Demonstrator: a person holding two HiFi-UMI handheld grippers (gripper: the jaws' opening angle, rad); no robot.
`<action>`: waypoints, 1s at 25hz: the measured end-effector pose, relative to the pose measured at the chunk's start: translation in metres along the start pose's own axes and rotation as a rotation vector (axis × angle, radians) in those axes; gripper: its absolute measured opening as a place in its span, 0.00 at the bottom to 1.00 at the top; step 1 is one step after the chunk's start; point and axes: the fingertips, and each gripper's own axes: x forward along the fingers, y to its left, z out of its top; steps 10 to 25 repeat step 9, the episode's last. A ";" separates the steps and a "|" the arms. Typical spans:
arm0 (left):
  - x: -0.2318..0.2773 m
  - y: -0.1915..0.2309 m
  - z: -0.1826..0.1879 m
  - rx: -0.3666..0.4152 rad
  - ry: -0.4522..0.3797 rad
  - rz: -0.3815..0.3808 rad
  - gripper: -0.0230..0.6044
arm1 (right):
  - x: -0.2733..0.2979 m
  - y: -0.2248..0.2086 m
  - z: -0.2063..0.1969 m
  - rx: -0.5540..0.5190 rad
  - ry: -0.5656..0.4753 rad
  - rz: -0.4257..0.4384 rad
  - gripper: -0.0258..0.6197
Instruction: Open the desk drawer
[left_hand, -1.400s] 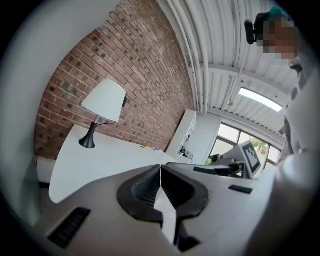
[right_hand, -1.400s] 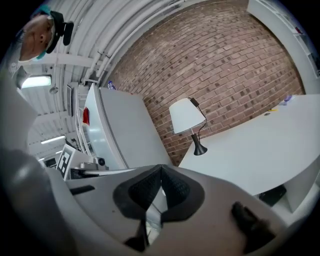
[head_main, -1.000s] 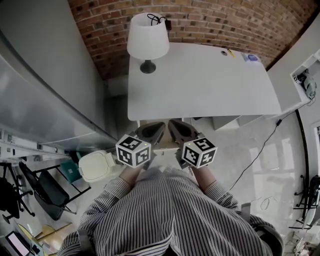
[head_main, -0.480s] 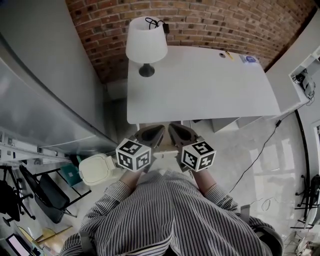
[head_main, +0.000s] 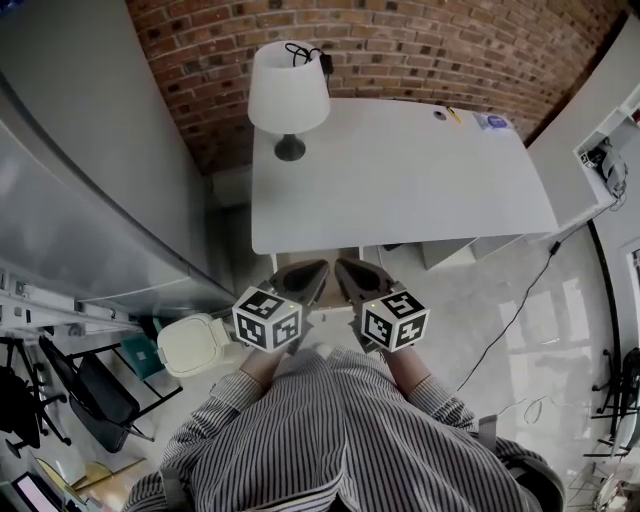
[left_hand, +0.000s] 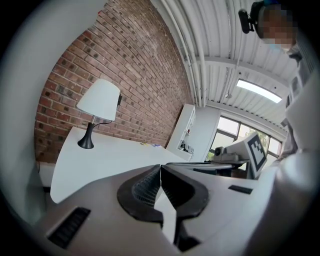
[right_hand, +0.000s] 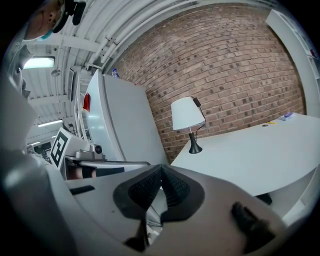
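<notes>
Left gripper (head_main: 318, 270), right gripper (head_main: 342, 268): both pressed together, empty, near desk (head_main: 400, 170) front edge; open floor (head_main: 520, 300) right.

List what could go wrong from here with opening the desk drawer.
1. The left hand-held gripper and the right hand-held gripper are both shut and empty; pushed forward like this, they would likely bump a drawer front rather than grip it.
2. No drawer handle shows in any view, as the desk top overhangs what lies beneath, so aiming is partly blind.
3. The lamp stands near the desk's corner; a hard tug might rock it.
</notes>
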 end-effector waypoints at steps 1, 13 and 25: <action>0.000 -0.001 -0.001 -0.002 0.001 -0.001 0.06 | -0.001 0.000 0.000 0.000 0.002 0.001 0.07; 0.001 -0.006 -0.003 0.005 0.010 -0.005 0.06 | -0.004 0.002 -0.002 -0.006 0.008 0.001 0.07; 0.001 -0.006 -0.003 0.005 0.010 -0.005 0.06 | -0.004 0.002 -0.002 -0.006 0.008 0.001 0.07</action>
